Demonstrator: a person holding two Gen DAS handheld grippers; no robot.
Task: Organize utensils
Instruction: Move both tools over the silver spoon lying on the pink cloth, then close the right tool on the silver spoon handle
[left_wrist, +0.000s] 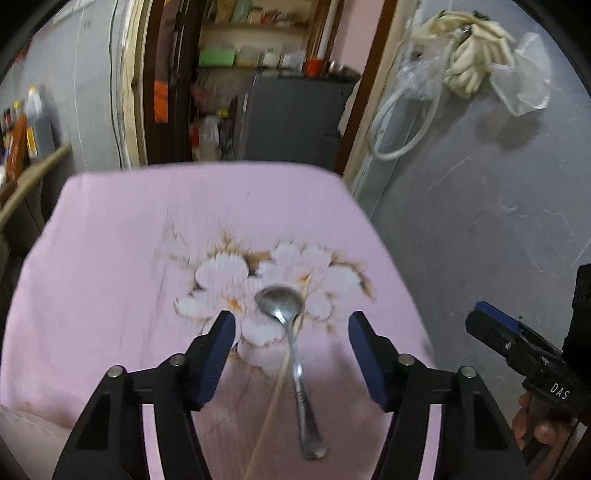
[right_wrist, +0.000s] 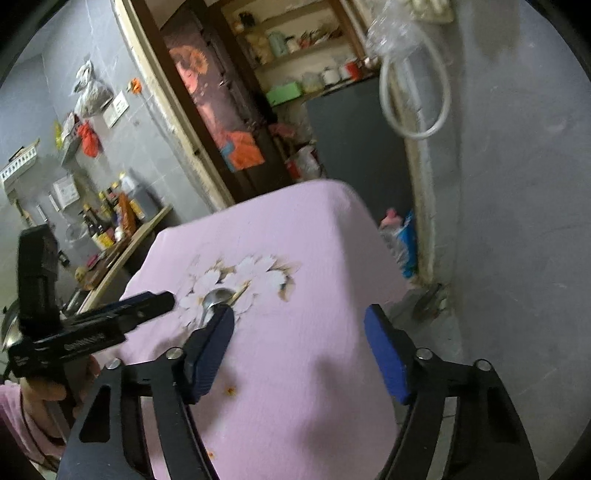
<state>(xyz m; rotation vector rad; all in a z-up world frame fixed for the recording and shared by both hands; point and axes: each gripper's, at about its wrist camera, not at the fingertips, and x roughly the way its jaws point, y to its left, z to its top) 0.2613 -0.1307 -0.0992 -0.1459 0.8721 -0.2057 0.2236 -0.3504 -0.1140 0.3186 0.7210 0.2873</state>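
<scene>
Spoon (right_wrist: 213, 301) handle behind right jaws

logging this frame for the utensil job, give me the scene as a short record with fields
surface: table with pink floral cloth
utensils: metal spoon lying flat, thin pale stick beside it
spoon bowl: on the flower print, pointing away from the camera
left gripper: open, spoon lies in line between its fingers, not gripped
right gripper: open, nothing between its fingers
held: nothing
</scene>
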